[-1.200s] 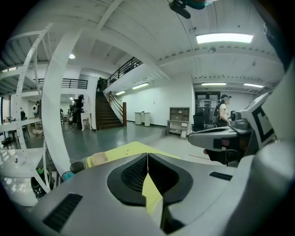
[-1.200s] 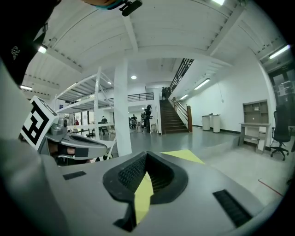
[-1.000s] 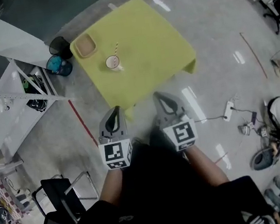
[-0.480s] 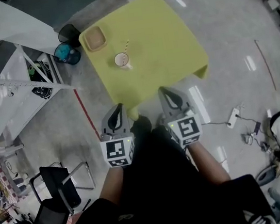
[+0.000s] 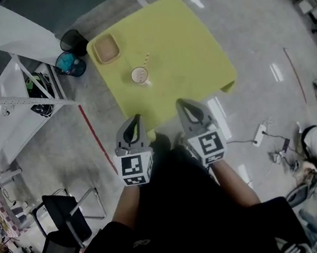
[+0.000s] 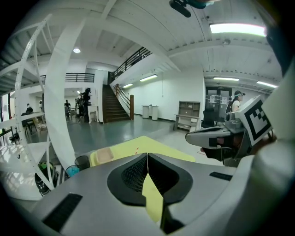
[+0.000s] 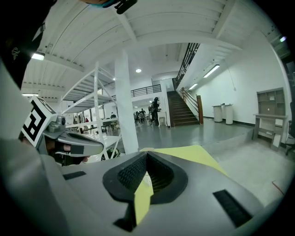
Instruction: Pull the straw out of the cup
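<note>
A paper cup (image 5: 140, 75) with a striped straw (image 5: 145, 59) leaning out of it stands on the low yellow table (image 5: 181, 43). Both grippers are held side by side at the table's near edge, well short of the cup. My left gripper (image 5: 136, 118) is shut and holds nothing; its tips meet in the left gripper view (image 6: 147, 155), where the straw (image 6: 137, 149) just peeks over them. My right gripper (image 5: 181, 102) is also shut and empty (image 7: 146, 153). The cup itself is hidden behind the jaws in both gripper views.
A tan square tray (image 5: 106, 48) lies on the table's far left corner. Two bins (image 5: 72, 65) stand on the floor beside that corner. A white metal frame (image 5: 18, 96) rises at the left, a black chair (image 5: 67, 225) at lower left, cables and a power strip (image 5: 260, 135) at right.
Both grippers have come forward to the table's near edge, still side by side and shut. The cup and straw have not moved on the table.
</note>
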